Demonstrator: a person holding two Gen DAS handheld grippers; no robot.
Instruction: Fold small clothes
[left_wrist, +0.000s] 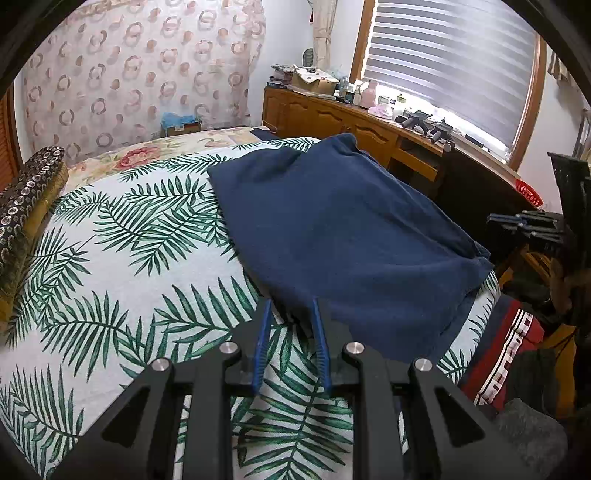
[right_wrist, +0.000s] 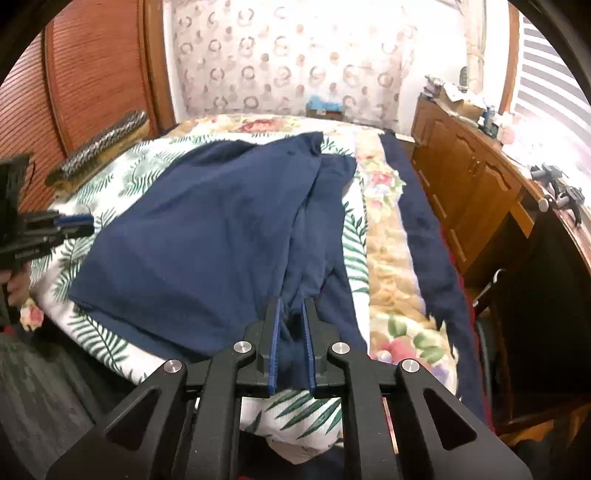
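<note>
Bed (left_wrist: 110, 240) with palm-leaf cover: we see the navy garment (left_wrist: 332, 229) spread on it. Right hand-held gripper (right_wrist: 291, 310) clamps its near edge; left hand-held gripper (left_wrist: 291, 306) stands slightly apart, empty, at its corner.

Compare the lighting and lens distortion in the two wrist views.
Left wrist view: evenly lit, only the slatted window blind glares; the fisheye bends the leaf-print bedspread into a dome. Right wrist view: overexposed at right, washing out the circle-patterned curtain; the dark navy cloth garment stays sharp, corners black.
</note>
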